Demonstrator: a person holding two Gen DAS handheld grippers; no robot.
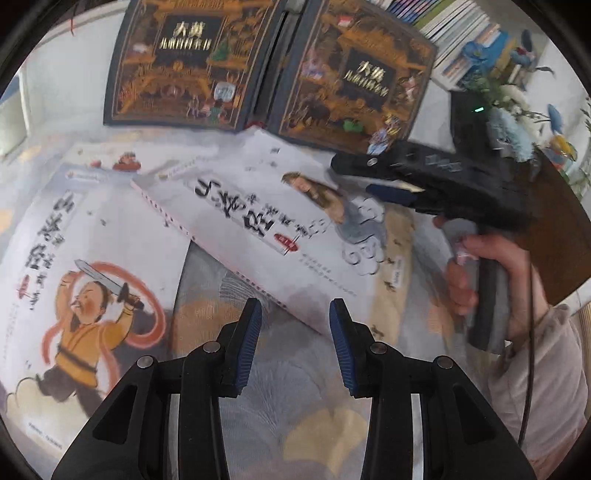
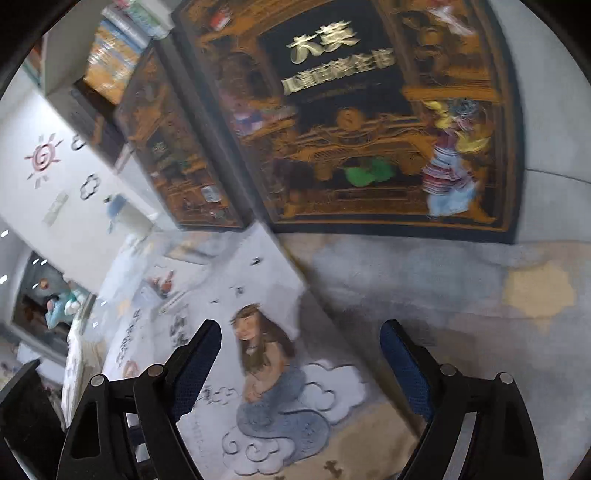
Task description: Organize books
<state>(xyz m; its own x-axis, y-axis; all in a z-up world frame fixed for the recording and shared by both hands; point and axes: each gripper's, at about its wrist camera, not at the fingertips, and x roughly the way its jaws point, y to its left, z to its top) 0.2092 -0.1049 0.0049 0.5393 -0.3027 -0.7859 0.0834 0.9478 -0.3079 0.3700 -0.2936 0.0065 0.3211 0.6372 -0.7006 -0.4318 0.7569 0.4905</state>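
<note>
Several picture books lie on a patterned rug (image 1: pixel 295 424). A white book with a mermaid figure (image 1: pixel 258 218) lies tilted in the middle, also in the right wrist view (image 2: pixel 266 369). A white book with a swordsman (image 1: pixel 74 288) lies at the left. Two dark ornate books (image 1: pixel 177 62) (image 1: pixel 354 77) lie side by side at the back; the nearer one fills the right wrist view (image 2: pixel 369 122). My left gripper (image 1: pixel 295 325) is open and empty above the mermaid book's near edge. My right gripper (image 2: pixel 299 354) is open over that book's far corner, seen also in the left wrist view (image 1: pixel 354 177).
A shelf of upright books (image 1: pixel 454 33) stands at the back right, with blue artificial flowers (image 1: pixel 517 110) and a dark wooden table edge (image 1: pixel 565 229) beside it. A white wall with a sun decal (image 2: pixel 44 158) is at the left of the right wrist view.
</note>
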